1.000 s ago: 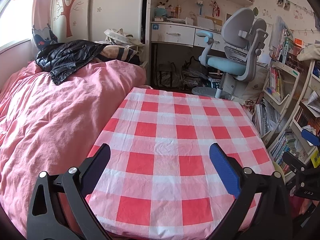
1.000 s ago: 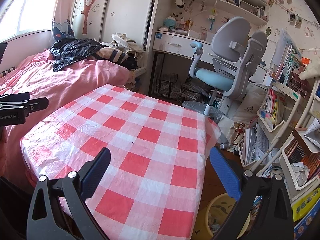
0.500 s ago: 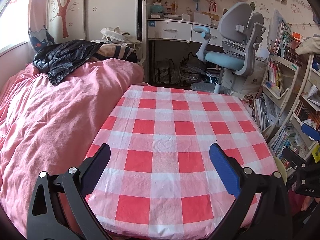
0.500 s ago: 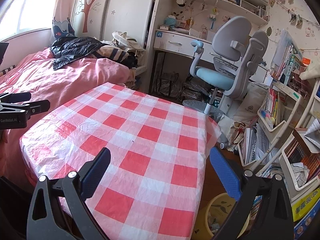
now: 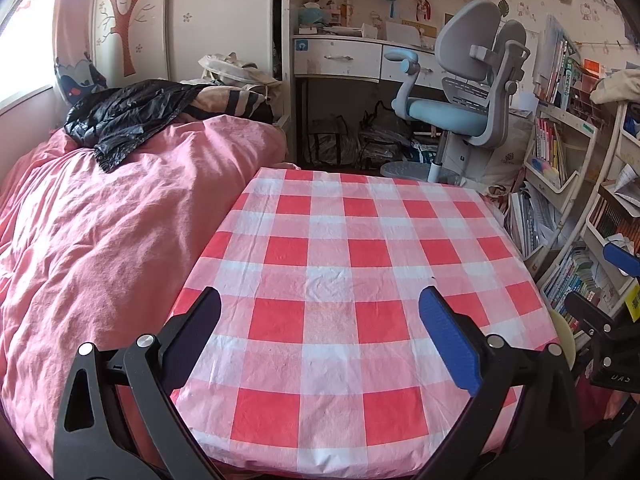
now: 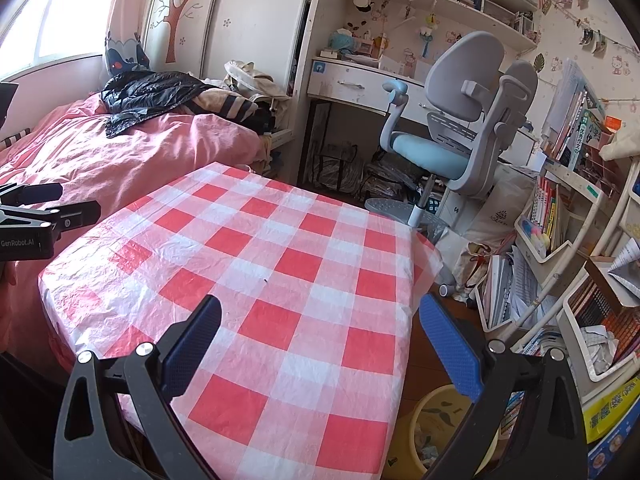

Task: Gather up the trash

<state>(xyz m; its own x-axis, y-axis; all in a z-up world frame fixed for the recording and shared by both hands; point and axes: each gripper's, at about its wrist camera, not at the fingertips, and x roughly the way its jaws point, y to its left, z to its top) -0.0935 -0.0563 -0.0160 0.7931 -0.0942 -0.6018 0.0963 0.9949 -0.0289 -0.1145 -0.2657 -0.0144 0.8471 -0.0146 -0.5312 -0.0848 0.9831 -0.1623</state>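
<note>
1. Both grippers are empty with jaws spread wide. The left gripper (image 5: 320, 312) hangs over the near half of the checkered tablecloth (image 5: 360, 248), and the right gripper (image 6: 320, 320) sits over the cloth's near right corner, its right finger already past the edge.

2. Progress-wise it looks basically done to me, at least for the tabletop. Nothing lies between either pair of jaws or ahead of them on the cloth, just wrinkles and a tiny dark speck I can't make out.

3. The trash seems to be in the yellow bin (image 6: 436, 404) on the floor, just below and behind the right gripper's right finger. There's crumpled stuff inside, partly hidden by the finger.

4. What's left? Hard to say. Maybe the crumpled paper (image 6: 600, 344) in a white shelf basket off to the right of the right jaws, but I can't tell if that counts as trash.

5. Other stuff around: pink bed (image 5: 100, 232) left of the left jaws with a black jacket (image 5: 128, 116) on it, grey desk chair (image 6: 460, 120) far ahead, crowded bookshelves (image 6: 560, 208) tight on the right. Those shelves and the table edge would crowd any reach down to the bin.
</note>
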